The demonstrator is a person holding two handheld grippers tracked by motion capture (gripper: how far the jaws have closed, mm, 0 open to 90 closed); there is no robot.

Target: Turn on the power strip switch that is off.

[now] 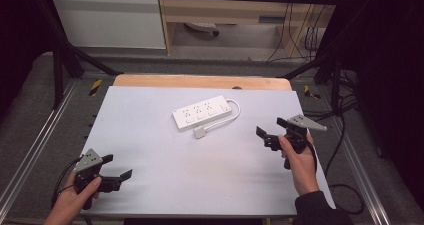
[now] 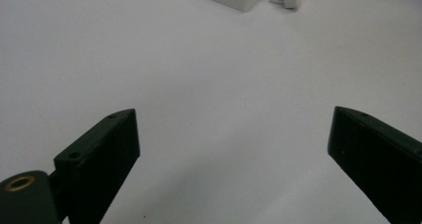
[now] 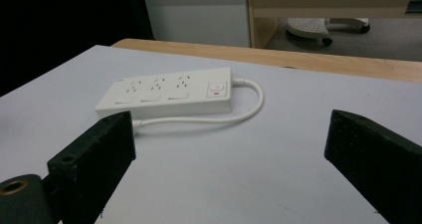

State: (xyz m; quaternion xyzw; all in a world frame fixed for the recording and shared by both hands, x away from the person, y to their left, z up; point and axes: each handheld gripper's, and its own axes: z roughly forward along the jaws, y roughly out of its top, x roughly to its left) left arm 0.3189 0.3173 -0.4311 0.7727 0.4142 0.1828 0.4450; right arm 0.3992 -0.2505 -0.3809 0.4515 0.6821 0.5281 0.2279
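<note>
Likely best: right gripper (image 1: 272, 133), jaws apart like the left gripper's (image 1: 117, 169), should square up to the power strip (image 1: 202, 112) mid-bench, clear of its plug (image 1: 200, 132).

High view: looking forward and down over the whole table (image 1: 150, 185). Left gripper view: skimming low, close. Right gripper view: facing the far shelving. All sharing the power strip (image 1: 202, 113) (centre, far).
</note>
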